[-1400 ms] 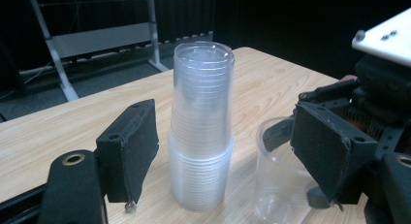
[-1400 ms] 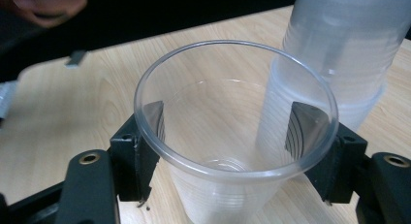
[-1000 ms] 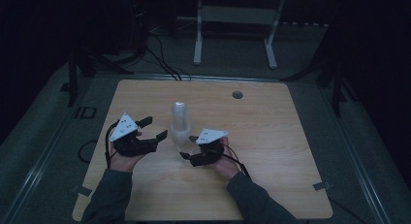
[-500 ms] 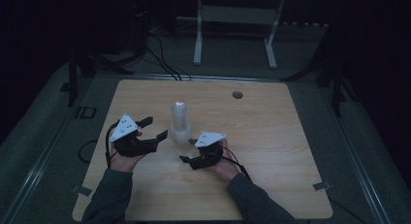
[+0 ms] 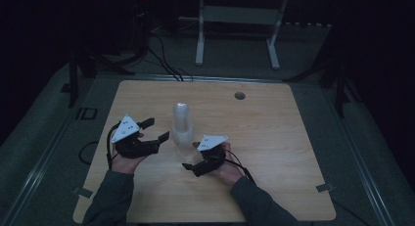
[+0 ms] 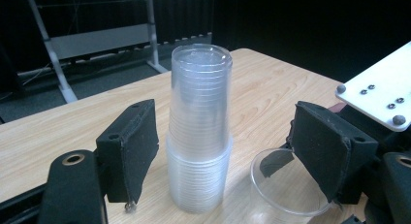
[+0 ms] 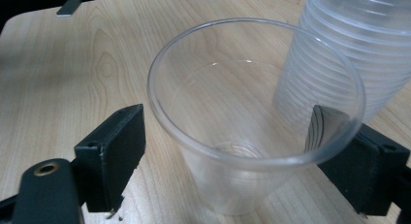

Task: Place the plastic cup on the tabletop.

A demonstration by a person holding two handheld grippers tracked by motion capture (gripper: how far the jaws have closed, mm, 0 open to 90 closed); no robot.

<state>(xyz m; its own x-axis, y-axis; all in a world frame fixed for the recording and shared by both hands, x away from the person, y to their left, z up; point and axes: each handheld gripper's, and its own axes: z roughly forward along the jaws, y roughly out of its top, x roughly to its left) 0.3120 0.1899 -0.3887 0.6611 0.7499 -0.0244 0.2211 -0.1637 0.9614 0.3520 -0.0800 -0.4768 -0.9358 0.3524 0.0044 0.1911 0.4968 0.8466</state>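
Standing on pale wooden table (image 5: 274, 138), cup stack (image 5: 181, 125), dark room

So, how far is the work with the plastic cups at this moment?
Done: one single clear cup stands upright on the table, apart from the stack of cups. In hand: the right gripper has its jaws open around this cup, and the left gripper is open around the stack. Left: the stack is tall, many cups remain.

Dark lab: bare table (image 5: 274, 138), metal stand (image 5: 240, 20), cables (image 5: 164, 59).
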